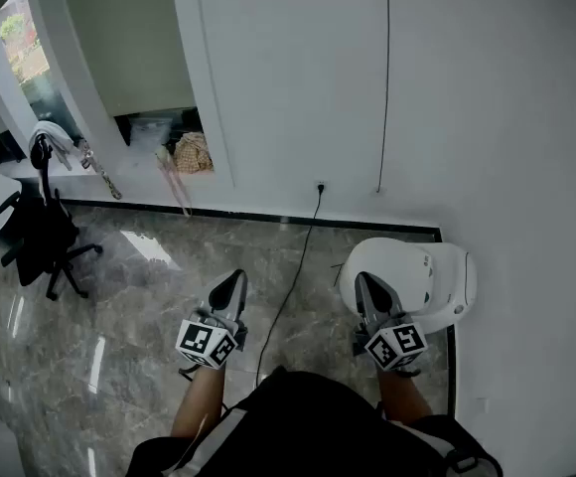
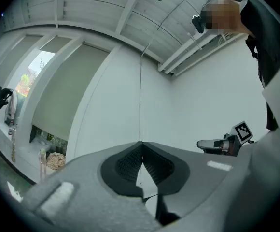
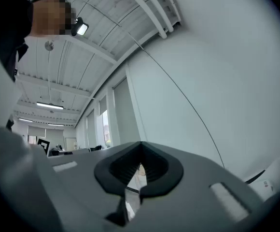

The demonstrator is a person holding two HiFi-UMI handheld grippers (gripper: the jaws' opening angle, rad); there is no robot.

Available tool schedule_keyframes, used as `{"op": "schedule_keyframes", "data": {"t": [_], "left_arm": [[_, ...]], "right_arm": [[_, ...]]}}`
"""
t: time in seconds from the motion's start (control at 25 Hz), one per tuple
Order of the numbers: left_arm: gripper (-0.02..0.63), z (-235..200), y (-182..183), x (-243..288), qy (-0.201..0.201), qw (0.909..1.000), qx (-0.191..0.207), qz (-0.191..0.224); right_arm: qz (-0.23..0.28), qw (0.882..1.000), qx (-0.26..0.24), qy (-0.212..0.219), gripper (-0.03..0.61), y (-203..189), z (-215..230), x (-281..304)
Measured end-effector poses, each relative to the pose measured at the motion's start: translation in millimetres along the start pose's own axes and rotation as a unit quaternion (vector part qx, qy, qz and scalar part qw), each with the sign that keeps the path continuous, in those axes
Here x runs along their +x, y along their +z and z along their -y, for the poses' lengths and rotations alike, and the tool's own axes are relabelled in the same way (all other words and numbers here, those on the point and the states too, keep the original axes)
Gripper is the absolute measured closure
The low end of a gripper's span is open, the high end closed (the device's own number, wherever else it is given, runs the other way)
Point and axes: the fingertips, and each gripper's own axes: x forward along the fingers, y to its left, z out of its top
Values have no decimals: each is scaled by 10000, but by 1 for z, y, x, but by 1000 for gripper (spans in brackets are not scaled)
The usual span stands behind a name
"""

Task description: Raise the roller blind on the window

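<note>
Two grippers are held low in front of the person, and both are shut with nothing in them. The left gripper (image 1: 230, 288) has its jaws pressed together, and so has the right gripper (image 1: 369, 291). Both point about level at a bare white wall (image 1: 298, 87), not at the window. The roller blind (image 1: 129, 38) is further off, ahead and over to the left, set back past the edge of that wall. So the left gripper is the nearer one, and I think the next move has to go forward and left. The blind hangs straight up and down and is pulled nearly all the way down. Only a low gap shows at its foot, with a brown bundle (image 1: 193, 153) on the sill. A beaded chain (image 1: 101, 175) seems to hang by the lower left of the window, near a black chair (image 1: 48, 237). It is small, and I cannot tell if it works the blind. A thin dark line (image 1: 385, 78) also hangs down the wall, closer to the right gripper. I cannot tell if it is a pull cord or just a wire. The top of the blind, where it rolls up, is cut off in the head view. In the right gripper view the window is far away and tiny, off to the left.
</note>
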Motion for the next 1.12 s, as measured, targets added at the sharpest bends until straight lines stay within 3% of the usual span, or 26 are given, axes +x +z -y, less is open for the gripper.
{"op": "schedule_keyframes", "data": {"t": [0.52, 1.12], "left_arm": [[614, 2, -2, -16, 198, 9997, 7, -111], [614, 15, -1, -60, 1498, 9885, 197, -90]], "right_arm": [[-24, 9995, 289, 148, 579, -8, -2, -6], [-147, 9913, 741, 1076, 577, -1, 19, -8]]}}
